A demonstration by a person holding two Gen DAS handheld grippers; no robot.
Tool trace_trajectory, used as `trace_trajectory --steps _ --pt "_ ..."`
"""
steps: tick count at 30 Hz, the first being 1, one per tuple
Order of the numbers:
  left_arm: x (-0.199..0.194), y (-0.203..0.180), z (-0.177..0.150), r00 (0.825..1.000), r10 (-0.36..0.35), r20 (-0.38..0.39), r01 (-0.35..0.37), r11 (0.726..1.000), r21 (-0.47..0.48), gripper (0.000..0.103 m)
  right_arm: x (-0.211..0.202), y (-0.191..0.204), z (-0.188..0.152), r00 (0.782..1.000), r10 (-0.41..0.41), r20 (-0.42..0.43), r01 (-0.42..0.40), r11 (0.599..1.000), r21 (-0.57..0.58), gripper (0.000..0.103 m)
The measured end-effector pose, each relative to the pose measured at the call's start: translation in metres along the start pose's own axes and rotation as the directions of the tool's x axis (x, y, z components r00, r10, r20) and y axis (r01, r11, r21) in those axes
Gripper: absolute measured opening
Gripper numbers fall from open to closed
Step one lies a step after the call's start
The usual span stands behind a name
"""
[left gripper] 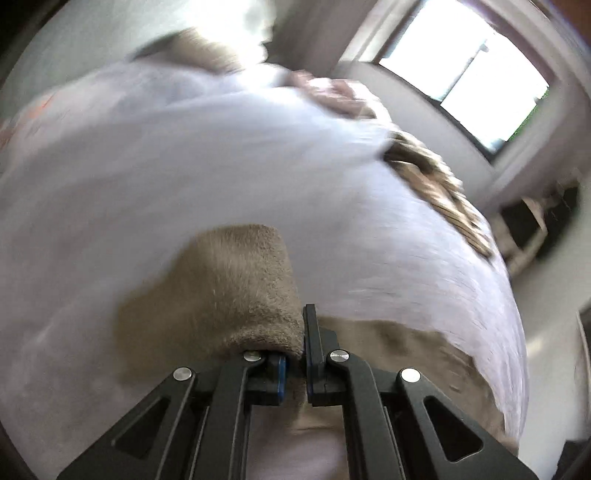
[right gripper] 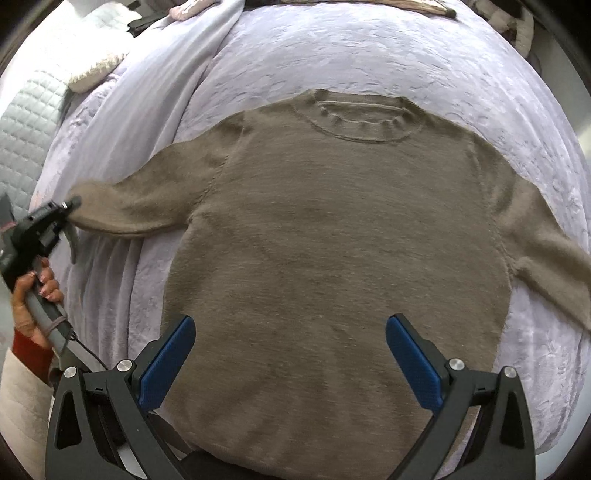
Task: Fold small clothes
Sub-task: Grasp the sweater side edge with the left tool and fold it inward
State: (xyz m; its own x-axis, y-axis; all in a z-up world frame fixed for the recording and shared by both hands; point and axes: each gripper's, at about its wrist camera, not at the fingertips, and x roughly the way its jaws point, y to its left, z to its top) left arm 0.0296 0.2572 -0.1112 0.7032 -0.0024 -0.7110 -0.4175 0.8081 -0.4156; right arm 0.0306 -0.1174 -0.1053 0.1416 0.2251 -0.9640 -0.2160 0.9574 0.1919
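A taupe knit sweater (right gripper: 332, 240) lies flat, front up, on a lavender bedspread (right gripper: 406, 59), neck at the far side and both sleeves spread out. My left gripper (left gripper: 295, 365) is shut on the cuff of the left sleeve (left gripper: 229, 288); it shows at the left edge of the right wrist view (right gripper: 70, 206), held by a hand. My right gripper (right gripper: 290, 358) is open and empty, hovering above the sweater's lower body with its blue pads (right gripper: 166, 358) wide apart.
A quilted white cover (right gripper: 26, 122) and a knit item (right gripper: 96, 70) lie at the bed's far left. A brown patterned cloth (left gripper: 436, 184) lies near the bed's edge below a window (left gripper: 465, 74). More clothes sit at the bed's far end (right gripper: 192, 7).
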Motion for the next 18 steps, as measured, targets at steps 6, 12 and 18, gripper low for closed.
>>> trace_trajectory --steps 6,12,18 --pt "0.038 -0.157 -0.023 0.989 -0.129 -0.067 0.142 0.955 0.260 0.008 -0.015 -0.050 -0.001 0.999 0.025 0.039 -0.028 0.997 0.069 0.103" --pt "0.104 -0.256 -0.107 0.979 -0.018 -0.204 0.112 0.880 0.462 0.054 -0.016 -0.111 -0.017 0.999 0.005 0.035 -0.011 0.987 0.161 0.103" --pt "0.113 -0.268 -0.166 0.968 0.098 -0.231 0.051 0.823 0.566 0.092 -0.002 -0.155 -0.030 0.999 -0.032 -0.003 0.032 0.977 0.210 0.103"
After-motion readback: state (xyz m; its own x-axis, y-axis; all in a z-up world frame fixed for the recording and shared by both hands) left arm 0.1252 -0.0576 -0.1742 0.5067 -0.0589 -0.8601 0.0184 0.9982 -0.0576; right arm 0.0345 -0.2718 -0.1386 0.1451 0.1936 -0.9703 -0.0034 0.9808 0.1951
